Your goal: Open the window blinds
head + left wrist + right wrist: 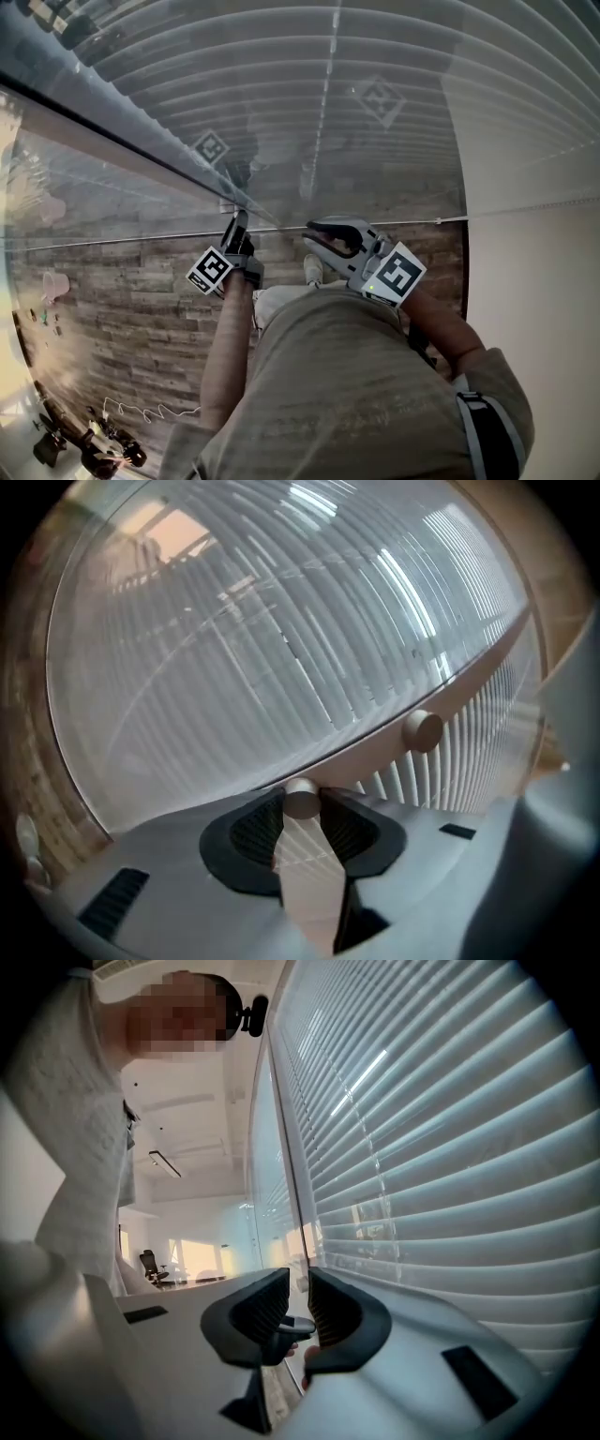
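Note:
White slatted blinds hang shut behind a glass pane. In the left gripper view the slats fill the picture above a beige frame rail. A beige round knob sits between the dark pads of my left gripper, which is shut on it. In the head view the left gripper points up at the rail. My right gripper is level beside it, to its right. Its jaws stand a narrow gap apart with nothing in them, next to the blinds.
A second beige knob sits further along the rail. Below me is a wood-plank floor, with cables and gear at the lower left. A white wall is on the right. An office chair shows through the glass.

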